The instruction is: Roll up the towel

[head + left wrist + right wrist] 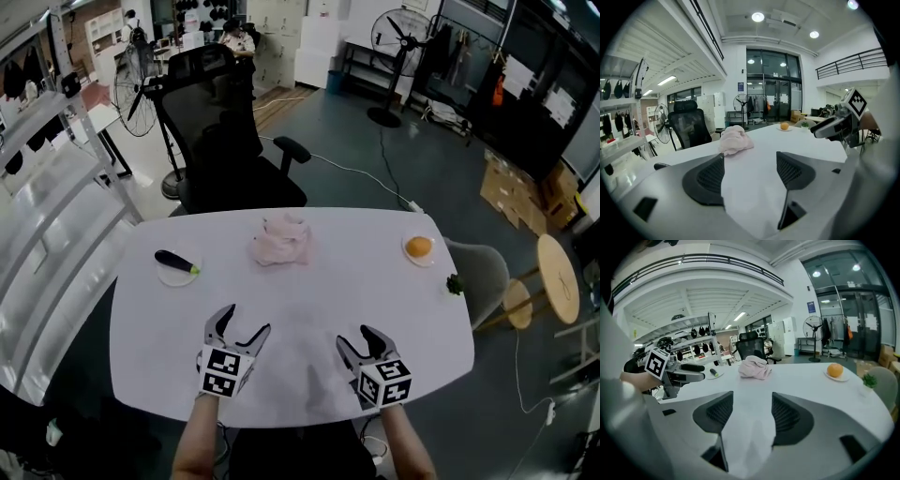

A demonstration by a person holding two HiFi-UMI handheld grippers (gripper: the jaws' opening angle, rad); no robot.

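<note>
Towel [281,242] lies crumpled at the table's [375,281] far middle: soft, light, limp, so I'd take a loose edge. Left gripper [246,321] over the table's near side, jaws parted, empty; right gripper [356,338] there too, likewise released.

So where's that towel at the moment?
In the head view the pink towel lies crumpled at the far middle of the table, between the dark vegetable at left and the orange at right, near the black chair.
</note>
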